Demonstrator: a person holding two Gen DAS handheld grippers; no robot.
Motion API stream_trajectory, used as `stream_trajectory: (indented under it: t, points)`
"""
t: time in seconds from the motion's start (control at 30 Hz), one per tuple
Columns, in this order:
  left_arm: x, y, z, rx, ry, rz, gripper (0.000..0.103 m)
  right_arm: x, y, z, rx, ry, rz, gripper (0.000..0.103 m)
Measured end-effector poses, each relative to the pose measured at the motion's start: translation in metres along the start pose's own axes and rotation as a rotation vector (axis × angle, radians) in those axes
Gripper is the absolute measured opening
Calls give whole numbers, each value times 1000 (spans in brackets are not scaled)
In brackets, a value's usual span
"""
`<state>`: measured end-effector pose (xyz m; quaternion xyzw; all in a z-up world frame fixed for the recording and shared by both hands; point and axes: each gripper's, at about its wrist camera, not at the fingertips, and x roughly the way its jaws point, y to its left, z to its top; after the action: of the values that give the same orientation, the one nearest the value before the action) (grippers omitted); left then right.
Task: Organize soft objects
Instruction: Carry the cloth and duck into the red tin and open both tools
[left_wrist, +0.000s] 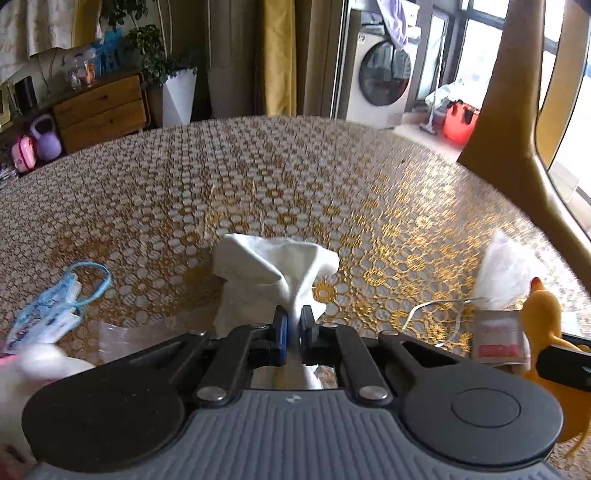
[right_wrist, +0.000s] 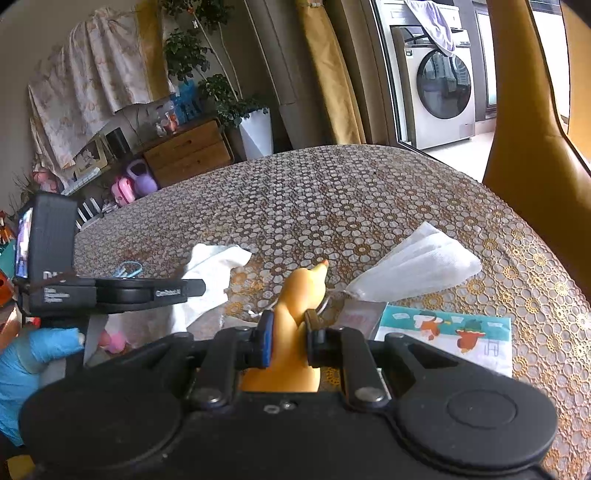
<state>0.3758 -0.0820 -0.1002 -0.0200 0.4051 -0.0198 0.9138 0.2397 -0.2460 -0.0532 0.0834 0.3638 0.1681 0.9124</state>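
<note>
Left gripper (left_wrist: 294, 326) found closed on a crumpled white cloth (left_wrist: 273, 269), fingers pinching a narrow gathered waist of fabric, the bulk fanning out toward 12 o'clock above the gold-and-white floral lace tablecloth (left_wrist: 295, 177), a tail hanging toward 6 o'clock beneath the jaws. Cloth judged very light, limp and non-fragile; likely to drape and drag, so best taken at a bunched fold as here, not by a single edge. Right gripper (right_wrist: 289, 334) found closed on a yellow-orange rubber duck-shaped toy (right_wrist: 295, 295), fingers clamped on the narrow neck section, orange beak pointing toward 1 o'clock, rounded body below the fingers at 6 o'clock. Toy judged light, squashy and smooth-skinned, hence liable to slip or pop out under hard squeeze; neck assessed as the surest hold. From the right wrist view, white mesh drawstring pouch (right_wrist: 417, 266) noted on the cloth at 2 o'clock, near but apart from the toy; illustrated flat tissue packet (right_wrist: 447, 339) at 3 o'clock; the white cloth and the left gripper at 10 o'clock. From the left wrist view, blue-printed plastic packet with blue loop (left_wrist: 55, 306) at 9 o'clock. Contact between cloth and table not determinable.
</note>
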Motion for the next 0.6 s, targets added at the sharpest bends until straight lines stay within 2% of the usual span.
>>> stream_trajectory:
  t: [0.13,0.37,0.6]
  points:
    - [-31,9,3,-27,-26,-38,7,-19,10,3,-19,-25,10,16]
    - [-106,23,7,-7,-107,-112,7,-61,38,11,-64,-80,44,16]
    - [-183,55,5,-1,-175,-137,7,-97,80,18,-113,-131,101,16]
